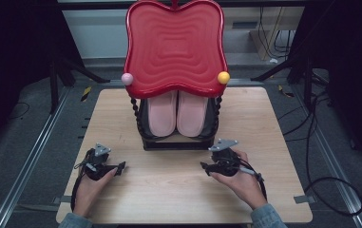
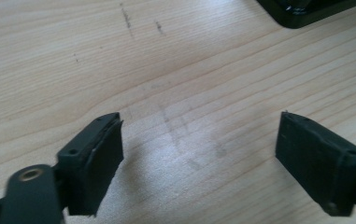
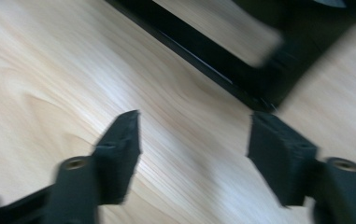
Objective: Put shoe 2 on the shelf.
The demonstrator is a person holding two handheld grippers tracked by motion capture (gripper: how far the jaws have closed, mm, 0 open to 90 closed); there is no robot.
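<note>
Grippers are both sitting low over the bench (image 1: 121, 114), each with its jaws standing apart and nothing between them: the left gripper (image 1: 120, 167) is resting near the front left, the right gripper (image 1: 204, 166) is lying just in front of the rack (image 1: 174, 142). In the left gripper view the bare wood is showing between the pads (image 2: 98, 161), and in the right gripper view, which is blurred, the same wood and the rack's black base are showing beyond the jaws.

Biggest risk is sitting overhead: the red tray (image 1: 175, 45) is forming the rack's top tier and is overhanging the lower shelf. A gripper reaching in from the front is likely to knock its rim and rock the whole rack, which looks light. The slippers (image 1: 177, 114), a pink pair, are lying side by side on the lower shelf under that tray, toes to the front and touching each other. Pinching one alone is looking awkward, since the neighbour may be dragged along or the jaws may be slipping off the soft edge.

Black twisted posts (image 1: 136, 111) are standing at either side of the shelf and narrowing the way in. Smaller still, a pink ball (image 1: 127, 79) and a yellow ball (image 1: 223, 77) are sitting at the tray's front corners, just where a raised hand could be brushing them.
</note>
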